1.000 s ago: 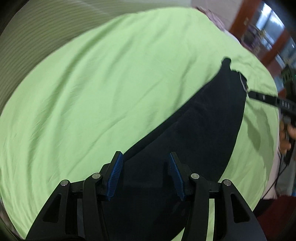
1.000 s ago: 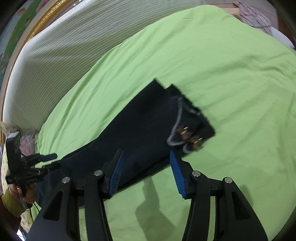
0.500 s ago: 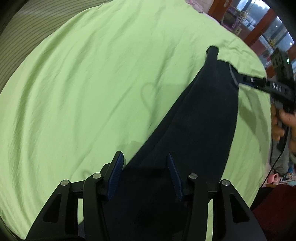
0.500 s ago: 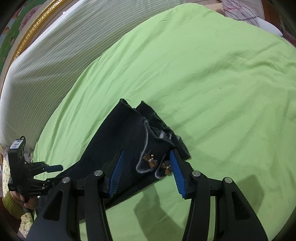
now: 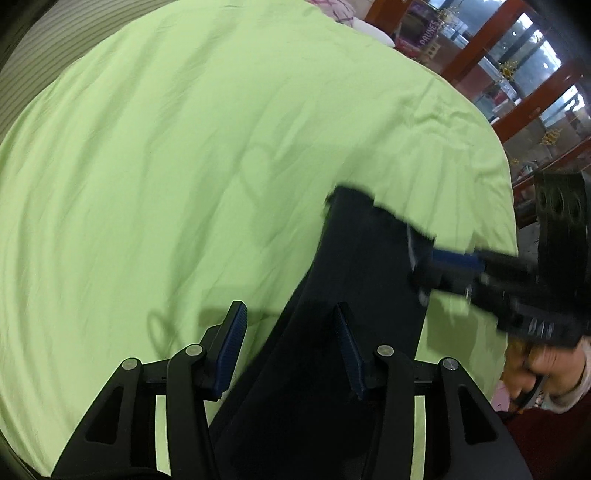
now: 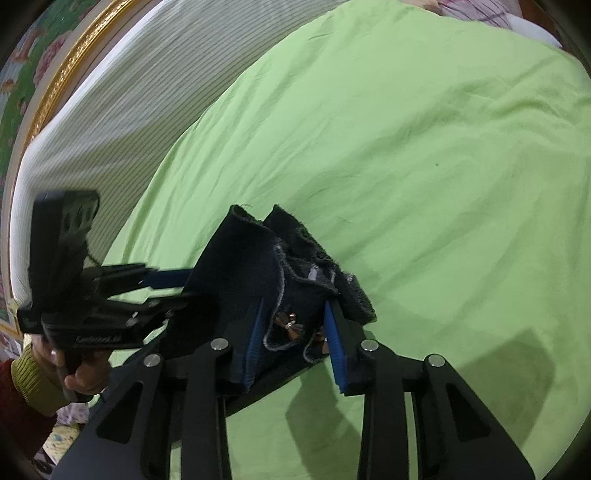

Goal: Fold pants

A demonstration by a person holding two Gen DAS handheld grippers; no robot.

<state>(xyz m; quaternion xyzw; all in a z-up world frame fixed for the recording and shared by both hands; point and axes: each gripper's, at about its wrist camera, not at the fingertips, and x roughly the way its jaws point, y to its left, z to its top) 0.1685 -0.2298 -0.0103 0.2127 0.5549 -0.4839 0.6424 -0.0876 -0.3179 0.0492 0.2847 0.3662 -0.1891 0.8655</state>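
Observation:
Dark navy pants (image 5: 354,295) lie on a lime-green bed sheet (image 5: 166,147). In the left wrist view my left gripper (image 5: 291,347) is open, its fingers straddling the pants' left edge low over the cloth. My right gripper (image 5: 436,266) shows there at the right, blurred, at the waistband. In the right wrist view my right gripper (image 6: 295,336) has its blue fingers on either side of the bunched waistband (image 6: 295,291) with its metal buttons, the jaws narrowed. The left gripper (image 6: 162,284) reaches in from the left against the pants.
A grey-and-white striped headboard (image 6: 129,110) with a gold frame (image 6: 70,74) runs behind the bed. Red wooden window frames (image 5: 517,85) and a patterned pillow (image 5: 332,11) lie beyond the far bed edge.
The right gripper came down onto the waistband, narrowed its jaws around it and drew it toward the left gripper. The pants bunched and look shorter. The left gripper stayed open.

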